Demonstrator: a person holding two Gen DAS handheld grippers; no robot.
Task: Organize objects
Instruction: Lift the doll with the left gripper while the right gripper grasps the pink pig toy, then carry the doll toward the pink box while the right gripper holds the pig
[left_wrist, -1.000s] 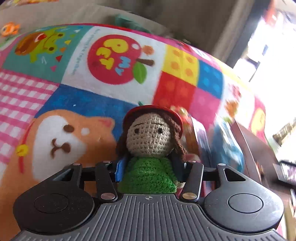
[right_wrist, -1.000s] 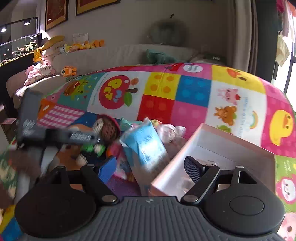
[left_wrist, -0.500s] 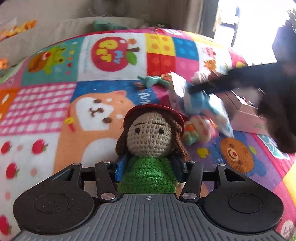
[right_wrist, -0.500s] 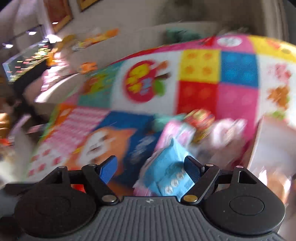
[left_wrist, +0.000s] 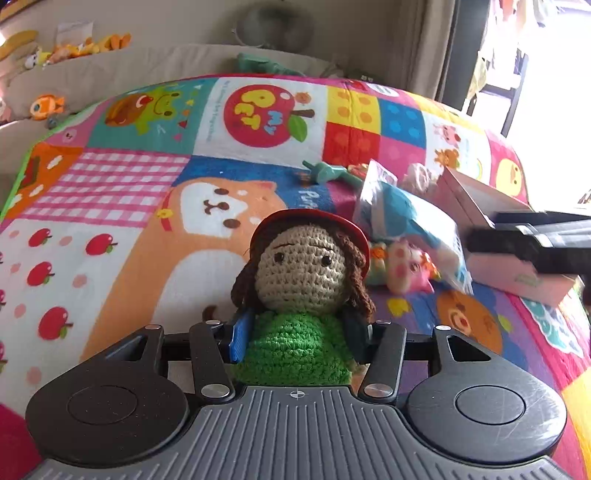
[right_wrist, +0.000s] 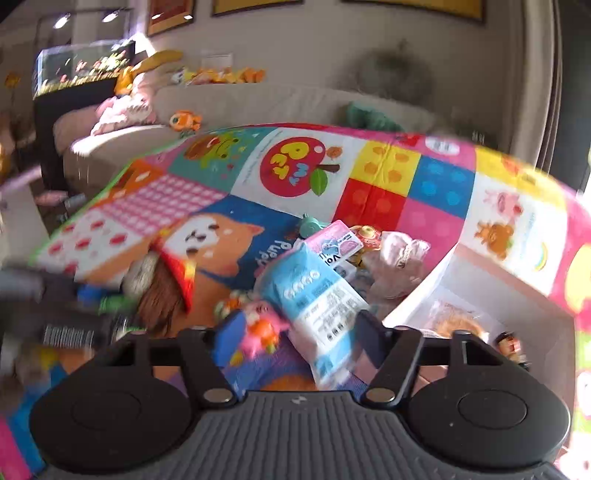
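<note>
Right now I am pinching the soft, light crochet doll (left_wrist: 299, 295) by its squashy green body in my left gripper (left_wrist: 297, 332), jaws closed snugly on it above the play mat (left_wrist: 110, 192), while my right gripper (right_wrist: 295, 332) is hovering wide open over the blue packet (right_wrist: 314, 295) beside the pink box (left_wrist: 517, 273).

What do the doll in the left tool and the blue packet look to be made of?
Doll: crocheted yarn, matte; stitch loops visible across face and green body. Blue packet: probably thin plastic film, slightly glossy, crinkled, with printed text. Blur leaves that uncertain.
</note>
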